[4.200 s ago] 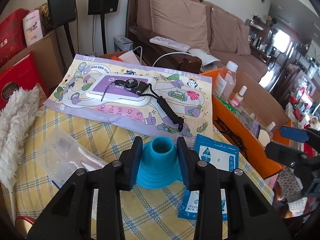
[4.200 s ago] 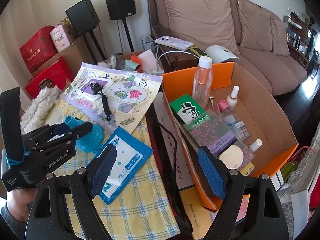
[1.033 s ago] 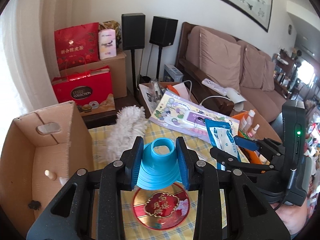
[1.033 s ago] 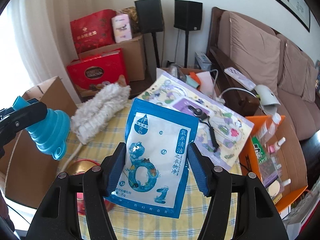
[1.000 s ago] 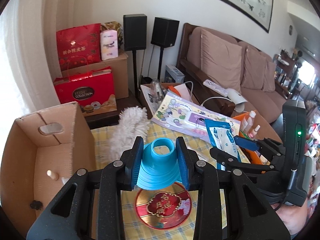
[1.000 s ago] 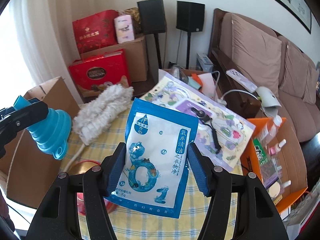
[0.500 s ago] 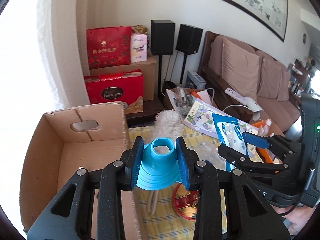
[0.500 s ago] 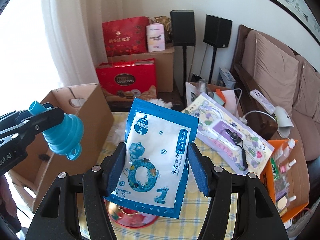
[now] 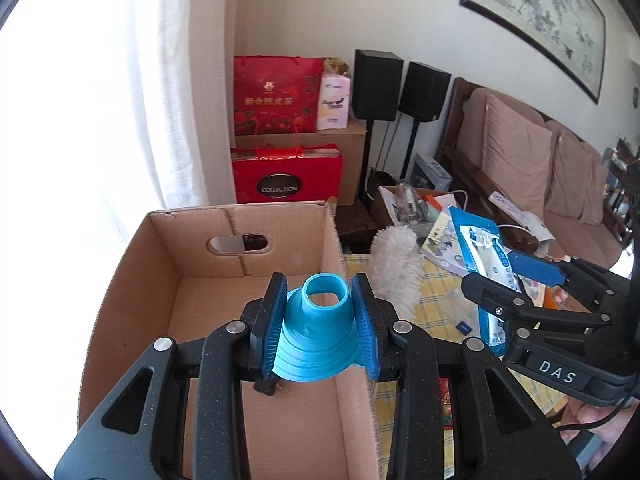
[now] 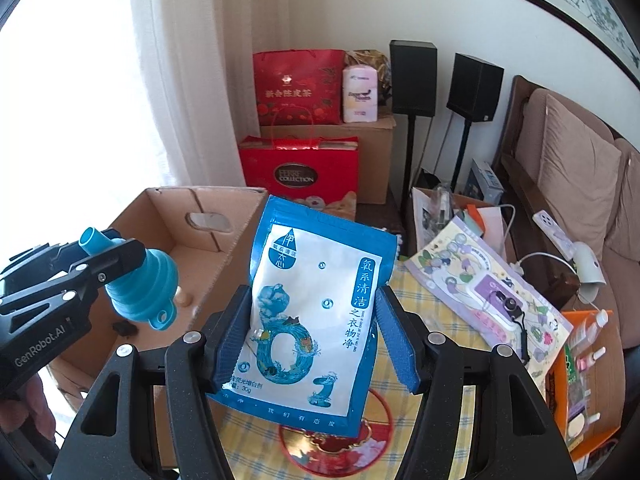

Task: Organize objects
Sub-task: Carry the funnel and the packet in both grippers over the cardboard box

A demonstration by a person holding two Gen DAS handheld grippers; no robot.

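My left gripper (image 9: 320, 328) is shut on a blue collapsible funnel (image 9: 318, 332) and holds it above the open brown cardboard box (image 9: 176, 256). The funnel also shows in the right wrist view (image 10: 144, 288), over the box (image 10: 236, 248). My right gripper (image 10: 316, 340) is shut on a blue and white detergent pouch (image 10: 316, 304), held upright above the yellow checked table (image 10: 452, 328), right of the box. The pouch also shows in the left wrist view (image 9: 484, 264).
A white fluffy duster (image 9: 394, 264) lies on the table beside the box. A red round tin lid (image 10: 332, 448) lies below the pouch. A purple illustrated package (image 10: 492, 292) and an orange box of bottles (image 10: 592, 364) are to the right. Red gift boxes (image 10: 300, 172) stand behind.
Both grippers have swung left toward the cardboard box. The funnel now hangs over the box's inside. The pouch has moved closer to the box's right wall.
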